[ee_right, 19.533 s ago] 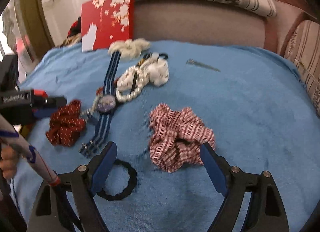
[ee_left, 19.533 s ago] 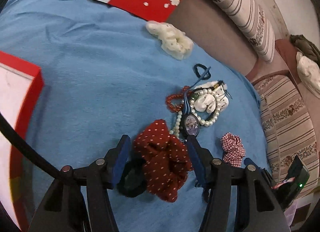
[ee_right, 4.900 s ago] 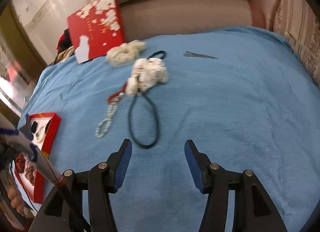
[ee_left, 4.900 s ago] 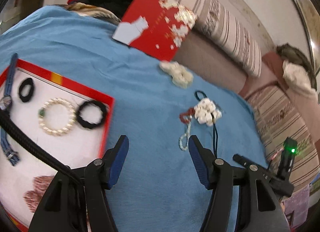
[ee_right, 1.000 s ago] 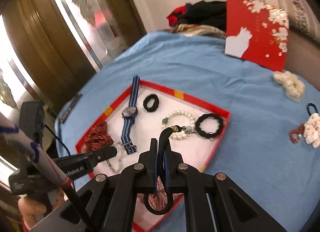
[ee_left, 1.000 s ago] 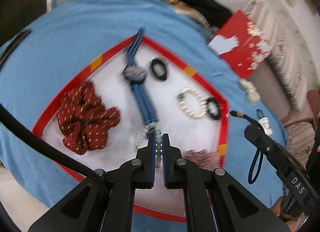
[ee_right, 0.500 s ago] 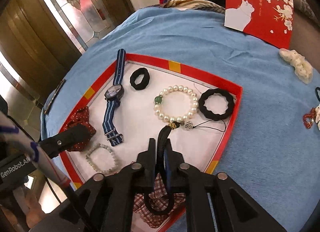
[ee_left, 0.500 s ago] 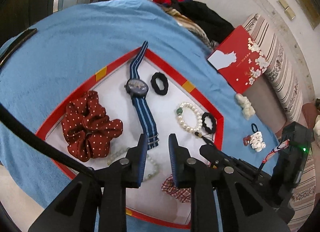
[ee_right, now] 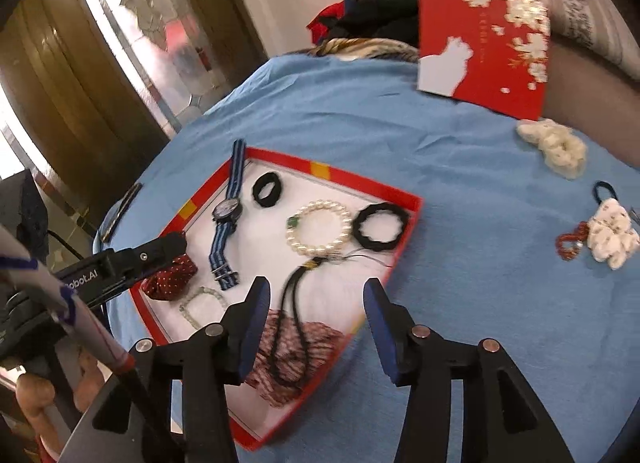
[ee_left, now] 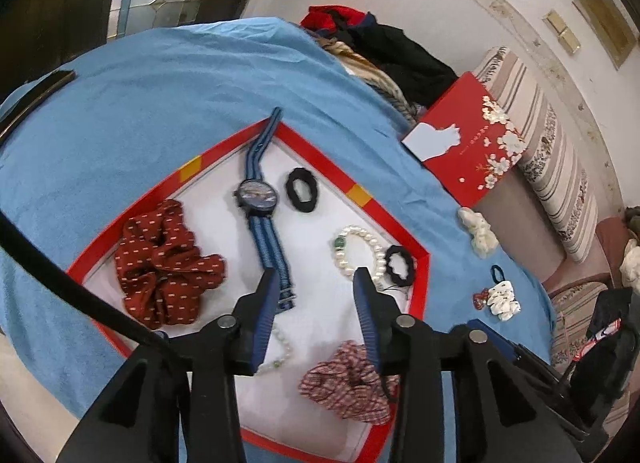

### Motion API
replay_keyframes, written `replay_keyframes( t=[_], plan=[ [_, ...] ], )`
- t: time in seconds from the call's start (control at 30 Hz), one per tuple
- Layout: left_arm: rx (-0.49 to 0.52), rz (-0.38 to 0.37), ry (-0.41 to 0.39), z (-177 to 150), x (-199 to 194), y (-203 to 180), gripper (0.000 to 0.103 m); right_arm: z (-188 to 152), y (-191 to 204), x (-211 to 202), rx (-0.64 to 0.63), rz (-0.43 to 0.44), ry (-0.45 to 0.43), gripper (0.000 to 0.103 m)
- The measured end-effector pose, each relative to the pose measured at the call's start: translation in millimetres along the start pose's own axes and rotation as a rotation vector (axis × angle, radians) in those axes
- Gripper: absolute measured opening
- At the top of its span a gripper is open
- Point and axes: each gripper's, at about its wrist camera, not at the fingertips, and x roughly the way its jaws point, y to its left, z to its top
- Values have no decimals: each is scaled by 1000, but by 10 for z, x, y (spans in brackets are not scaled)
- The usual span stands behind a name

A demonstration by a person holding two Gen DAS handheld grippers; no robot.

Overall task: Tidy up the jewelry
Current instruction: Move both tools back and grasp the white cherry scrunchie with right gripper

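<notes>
Red-rimmed tray point(ee_left: 421, 259) is sitting on the blue cloth point(ee_left: 160, 95); everything below is placed relative to the tray.

Left to right inside it:
- dotted red scrunchie point(ee_left: 164, 263) is lying at the left side.
- striped-strap watch point(ee_left: 258, 199) is lying just right of it, its upper strap end poking over the tray's far corner.
- pale bead bracelet point(ee_right: 200, 303) is lying at the near-left, below the watch strap.
- small black hair tie point(ee_left: 302, 189) is lying beside the watch face.
- pearl bracelet point(ee_right: 318, 227) with one green bead is sitting mid-tray, with the wavy black hair tie point(ee_right: 382, 225) touching its right side at the right rim.
- black cord necklace point(ee_right: 290, 319) is running from under the pearls down onto the checked scrunchie point(ee_right: 288, 359) at the near edge.

Right of the tray, on the cloth: cream scrunchie point(ee_right: 554, 147), red bead bracelet point(ee_right: 570, 243) and white hair tie point(ee_right: 612, 233), well apart from it. Red box lid point(ee_right: 484, 47) with a white cat and blossoms is leaning beyond the tray; its gold writing is too small to read.

Left claw point(ee_left: 316, 295) is hovering over mid-tray, released, jaws spread, nothing in them. Its body in the right view reads "obot.AI". Right claw point(ee_right: 316, 315) is hovering over the near-right rim, also released; the cord is lying between its fingers, untouched.
</notes>
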Motion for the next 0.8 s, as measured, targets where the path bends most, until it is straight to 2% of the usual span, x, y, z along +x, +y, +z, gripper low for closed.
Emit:
replay_keyframes(
  t=[0.13, 0.37, 0.63, 0.8],
  plan=[
    [42, -17, 4, -37, 63, -231, 40, -37, -305, -198, 63, -1, -36, 60],
    [125, -51, 47, -176, 250, -717, 43, -132, -1012, -551, 176, -63, -69, 61],
    [258, -110, 81, -422, 400, -1358, 50, -270, -2051, -1012, 318, -261, -97, 61],
    [344, -118, 123, -632, 558, -1651, 50, -188, -2480, -930, 374, -346, -69, 61]
  ],
)
